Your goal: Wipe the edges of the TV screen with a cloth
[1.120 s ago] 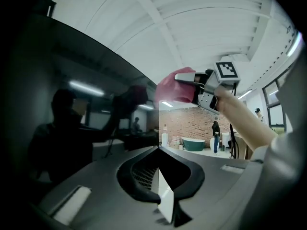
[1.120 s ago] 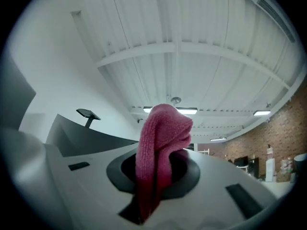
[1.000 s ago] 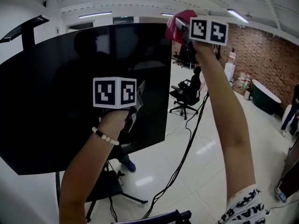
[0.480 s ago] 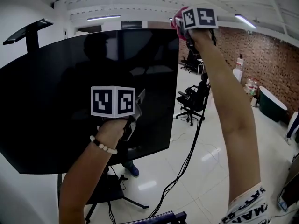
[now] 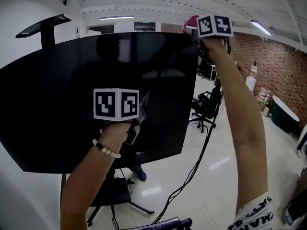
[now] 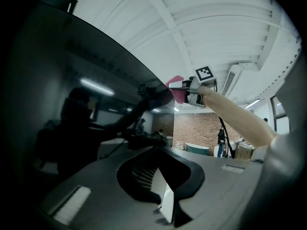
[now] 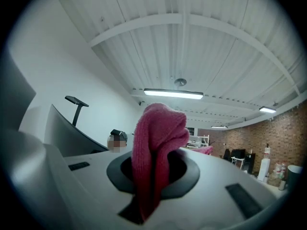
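A large black TV screen point(image 5: 72, 104) on a stand fills the left of the head view. My right gripper point(image 5: 195, 28) is raised to the screen's top right corner and is shut on a pink cloth point(image 5: 190, 22). The cloth sits against that corner. In the right gripper view the cloth point(image 7: 156, 147) stands bunched up out of the jaws of my right gripper point(image 7: 152, 176). My left gripper point(image 5: 143, 97) hovers in front of the screen's lower middle, jaws together and holding nothing. The left gripper view shows the dark screen point(image 6: 57, 104), my own left gripper point(image 6: 160, 195), and the cloth point(image 6: 176, 87) up at the corner.
The TV stand's legs point(image 5: 120, 198) and black cables point(image 5: 187, 176) lie on the glossy white floor below. An office chair point(image 5: 207, 107) stands behind the screen's right edge. A brick wall point(image 5: 278, 66) runs along the right. A bracket on a pole point(image 5: 45, 25) rises above the screen's left.
My right gripper with the cloth has shifted from just right of the top corner onto the corner itself. The view has swung so the screen sits further right. The left gripper has hardly moved.
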Tool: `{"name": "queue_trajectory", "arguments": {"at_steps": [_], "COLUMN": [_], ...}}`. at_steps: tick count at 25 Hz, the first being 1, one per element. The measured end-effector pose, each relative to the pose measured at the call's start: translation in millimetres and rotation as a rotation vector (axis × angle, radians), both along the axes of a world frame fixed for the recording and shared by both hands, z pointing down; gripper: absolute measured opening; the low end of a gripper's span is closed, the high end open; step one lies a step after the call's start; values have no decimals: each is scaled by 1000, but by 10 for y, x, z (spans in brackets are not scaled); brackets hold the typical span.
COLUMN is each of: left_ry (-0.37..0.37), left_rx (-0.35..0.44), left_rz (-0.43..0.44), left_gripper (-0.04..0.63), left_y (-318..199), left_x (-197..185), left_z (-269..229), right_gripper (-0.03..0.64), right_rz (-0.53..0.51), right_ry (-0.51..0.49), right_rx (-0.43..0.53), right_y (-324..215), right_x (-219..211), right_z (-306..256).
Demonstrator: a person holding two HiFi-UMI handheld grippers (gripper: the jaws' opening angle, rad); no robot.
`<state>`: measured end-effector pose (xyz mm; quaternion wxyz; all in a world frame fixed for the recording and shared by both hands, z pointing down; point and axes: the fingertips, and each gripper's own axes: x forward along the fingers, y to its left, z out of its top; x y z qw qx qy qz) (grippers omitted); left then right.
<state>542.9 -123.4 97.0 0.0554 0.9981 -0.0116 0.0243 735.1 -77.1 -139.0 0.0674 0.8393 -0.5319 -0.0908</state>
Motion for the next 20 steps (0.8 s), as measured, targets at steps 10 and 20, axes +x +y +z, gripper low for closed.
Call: {"name": "queue_trajectory", "arguments": {"at_steps": [10, 20], "left_ry": [10, 20], "left_rx": [-19, -36], "left_rz": [-97, -254], "left_gripper": [3, 3], "left_y": [-574, -1462], "left_x": [-775, -2181], "left_z": [38, 76], "right_gripper": [57, 57], "right_rz": [-110, -214], "right_ry": [62, 86], "right_rx": [-41, -56], "right_y": [-835, -1889], "right_x": [-1018, -2396], "right_z": [28, 65]}}
